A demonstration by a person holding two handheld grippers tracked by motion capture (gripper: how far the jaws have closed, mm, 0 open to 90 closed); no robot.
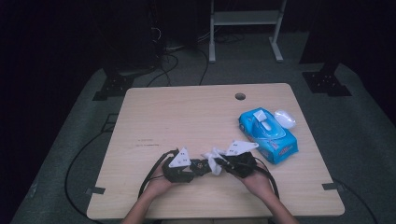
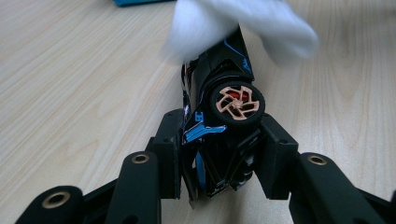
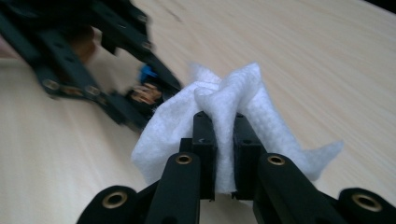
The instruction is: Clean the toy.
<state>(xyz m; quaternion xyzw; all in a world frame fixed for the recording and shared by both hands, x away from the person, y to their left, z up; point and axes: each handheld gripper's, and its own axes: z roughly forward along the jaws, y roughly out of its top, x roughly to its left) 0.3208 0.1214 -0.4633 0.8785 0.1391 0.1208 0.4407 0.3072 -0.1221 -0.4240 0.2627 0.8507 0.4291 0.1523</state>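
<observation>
Jaws on both sides are clamped: the left gripper [image 2: 219,154] has a black toy car [image 2: 224,107] pinched by its body, held just above the table [image 1: 187,116], and the right gripper [image 3: 223,140] is squeezed on a bunched white wipe [image 3: 233,98]. Looks like the wiping step, with the wipe pressed against the car's far end. Next move, I'd guess, is rubbing along the body while the left keeps it steady, maybe turning it to reach other sides. Hard to say exactly where the wipe touches; it's blurry in the left gripper view and covers the car's front. The blue wipes pack [image 1: 267,134] sits off to the right with its lid [image 1: 285,118] open.
</observation>
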